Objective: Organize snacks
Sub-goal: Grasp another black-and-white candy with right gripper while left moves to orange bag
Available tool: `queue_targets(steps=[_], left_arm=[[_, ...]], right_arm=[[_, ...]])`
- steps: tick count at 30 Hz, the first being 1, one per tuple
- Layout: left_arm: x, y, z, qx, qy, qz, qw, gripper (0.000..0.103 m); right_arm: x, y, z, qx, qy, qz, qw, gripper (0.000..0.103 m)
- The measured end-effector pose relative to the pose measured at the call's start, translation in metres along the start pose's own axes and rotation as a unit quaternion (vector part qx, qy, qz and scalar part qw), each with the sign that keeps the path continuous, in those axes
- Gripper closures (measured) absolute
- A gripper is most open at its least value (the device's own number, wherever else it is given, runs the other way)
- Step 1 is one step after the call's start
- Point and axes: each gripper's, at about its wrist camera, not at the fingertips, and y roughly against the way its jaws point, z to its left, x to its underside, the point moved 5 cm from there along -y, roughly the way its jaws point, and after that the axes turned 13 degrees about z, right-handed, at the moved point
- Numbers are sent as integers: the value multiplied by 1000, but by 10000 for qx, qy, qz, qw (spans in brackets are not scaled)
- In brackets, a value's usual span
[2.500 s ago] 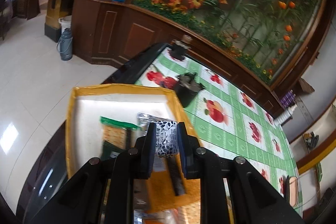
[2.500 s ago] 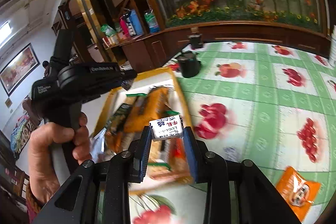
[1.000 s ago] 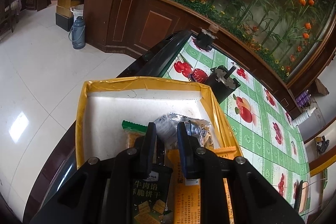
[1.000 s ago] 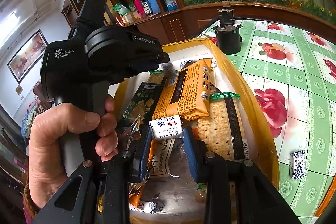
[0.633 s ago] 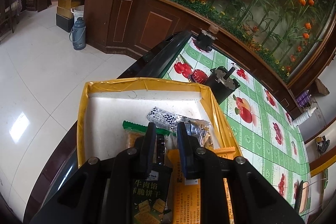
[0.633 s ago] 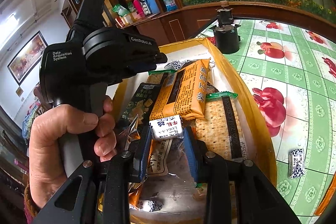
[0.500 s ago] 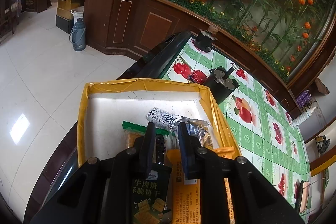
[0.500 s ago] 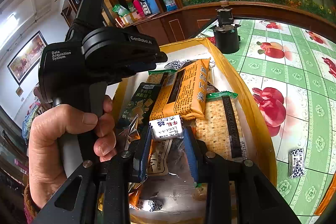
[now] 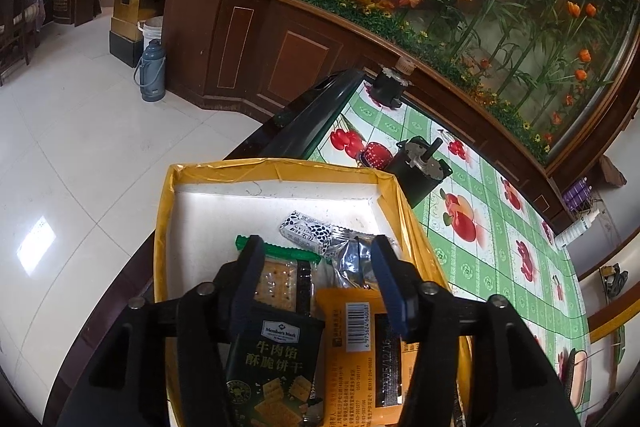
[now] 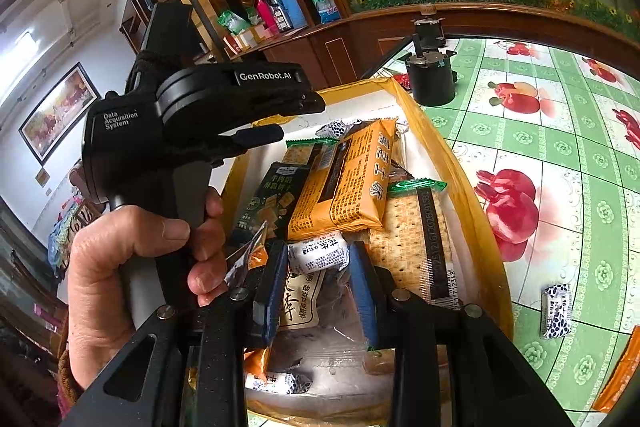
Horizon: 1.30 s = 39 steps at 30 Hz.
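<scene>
Green fruit-print tablecloth [image 10: 560,163] covers the table, with wood cabinets and a flower mural behind.

Nearest in the right wrist view, bottom centre: the right gripper [image 10: 318,267] is pinching a small white candy [image 10: 319,253] over the yellow-edged box [image 10: 460,163]; this piece is not yet dropped.

Left of frame, a hand [image 10: 132,259] holds the left gripper [image 9: 316,269]. Its jaws have just been opening and stand spread with nothing between them, above the box.

Under the grippers the box already holds most snacks: a dark green biscuit pack [image 9: 276,367], an orange cracker pack [image 10: 344,179], a clear cracker sleeve with green ends [image 10: 416,231], and foil bags at the bottom of the frame.

Farther in, upper middle of the left wrist view, a black-and-white patterned candy [image 9: 306,231] lies loose on the white box floor, just beyond the left jaws; it looks delivered.

Still outside: one patterned candy on the cloth [image 10: 556,311] at lower right, and an orange packet [image 10: 620,375] at the frame edge.

Judged well along; the held candy and at least two strays are left.
</scene>
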Motion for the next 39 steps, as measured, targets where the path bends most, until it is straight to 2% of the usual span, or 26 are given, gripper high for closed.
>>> queue_targets(steps=[6, 13, 20, 24, 26, 29, 31, 36, 39], left_arm=[[-1, 6, 0, 66, -20, -93, 9999, 39], [1, 13, -7, 192, -118, -184, 9996, 39], [8, 16, -31, 279, -428, -193, 9985, 39], [19, 17, -54, 290, -775, -203, 9964, 39], [25, 17, -66, 293, -964, -207, 9947, 39], [35, 15, -82, 361, -1211, -137, 9919, 39], [40, 14, -90, 341, -1367, -124, 9900, 39], [45, 15, -94, 348, -1458, -126, 9886, 39], [44, 16, -95, 359, -1420, -143, 9891, 39]], right_arm=[[-1, 5, -2, -62, -17, -43, 10000, 68], [-4, 28, -9, -126, -97, -245, 9996, 68], [6, 82, -57, -65, -542, -746, 9957, 68], [16, 100, -97, 254, -840, -841, 9926, 68], [17, 97, -114, 402, -955, -699, 9922, 68], [22, 78, -134, 577, -1258, -261, 9900, 68], [26, 65, -133, 603, -1206, 57, 9909, 68], [30, 49, -120, 1258, -833, 343, 9880, 68], [34, 45, -124, 1350, -813, 473, 9864, 68]])
